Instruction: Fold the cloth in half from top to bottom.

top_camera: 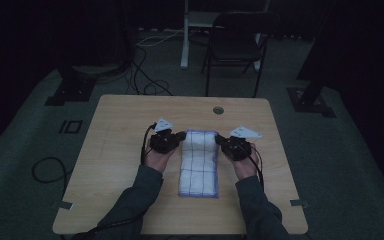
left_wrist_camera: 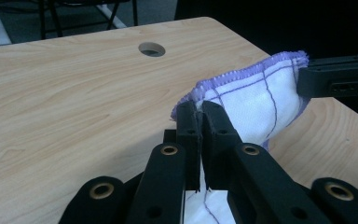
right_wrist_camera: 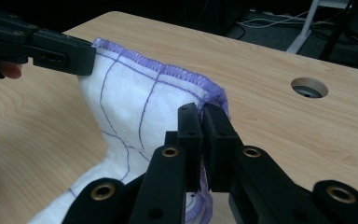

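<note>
White cloth w/ purple grid lines lies lengthwise mid-table, far end lifted. Left gripper jaws clamped tight on far left corner; right gripper jaws pinched on far right corner. Edge betw. them hangs raised, near part flat on wood. Round hole in table beyond cloth; chair further back.

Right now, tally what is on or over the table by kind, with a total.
Cloths: 1, the white cloth with purple lines and edging, folded long.
Grippers: 2, the left gripper and the right gripper, each shut on a far corner of the cloth.
Total: 3
</note>
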Available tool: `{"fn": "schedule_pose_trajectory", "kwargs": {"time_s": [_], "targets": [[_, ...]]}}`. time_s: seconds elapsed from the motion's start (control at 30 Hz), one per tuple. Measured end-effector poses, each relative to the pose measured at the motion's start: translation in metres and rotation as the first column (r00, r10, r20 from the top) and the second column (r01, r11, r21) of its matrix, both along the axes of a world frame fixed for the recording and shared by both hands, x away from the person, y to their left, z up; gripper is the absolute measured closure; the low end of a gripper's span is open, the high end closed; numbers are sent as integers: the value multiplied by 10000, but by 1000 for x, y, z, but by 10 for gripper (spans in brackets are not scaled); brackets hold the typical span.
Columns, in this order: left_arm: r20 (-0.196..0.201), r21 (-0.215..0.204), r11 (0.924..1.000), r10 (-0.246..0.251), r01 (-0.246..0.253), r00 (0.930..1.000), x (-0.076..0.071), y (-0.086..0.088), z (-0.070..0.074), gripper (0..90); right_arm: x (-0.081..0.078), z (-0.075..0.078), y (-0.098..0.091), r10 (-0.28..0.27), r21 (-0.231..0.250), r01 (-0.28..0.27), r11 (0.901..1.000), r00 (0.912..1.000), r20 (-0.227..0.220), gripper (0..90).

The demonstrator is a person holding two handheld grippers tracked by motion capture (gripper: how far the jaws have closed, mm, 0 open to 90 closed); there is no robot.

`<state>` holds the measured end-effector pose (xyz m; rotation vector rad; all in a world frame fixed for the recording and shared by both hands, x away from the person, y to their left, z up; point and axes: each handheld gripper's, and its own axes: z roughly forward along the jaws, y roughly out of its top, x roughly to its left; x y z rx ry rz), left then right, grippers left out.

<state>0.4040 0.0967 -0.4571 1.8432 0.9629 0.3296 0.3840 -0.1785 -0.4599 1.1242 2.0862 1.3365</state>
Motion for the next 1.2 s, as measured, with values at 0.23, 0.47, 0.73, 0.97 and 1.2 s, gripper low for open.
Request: {"fn": "schedule_pose_trajectory", "kwargs": {"time_s": [0.23, 0.47, 0.73, 0.97, 1.2], "targets": [[5, -90, 9999, -113, 113, 9999, -10, 2, -2, 871, -7, -3, -1, 51, 66, -50, 10000, 10000, -20, 873], [0, -160, 9998, -148, 148, 9999, -18, 3, -4, 871, -13, -5, -1, 131, 85, -131, 9999, 9999, -29, 873], [-7, -222, 9995, -236, 236, 9997, -26, 6, -7, 870, -21, -9, -2, 246, 149, -245, 9996, 9997, -59, 873], [17, -256, 9993, -289, 290, 9996, -34, 8, -8, 870, -28, -11, -2, 299, 190, -298, 9994, 9995, -51, 873], [-14, -331, 9989, -324, 323, 9995, -41, 9, -11, 869, -35, -14, -1, 375, 244, -373, 9990, 9993, -64, 873]]}}
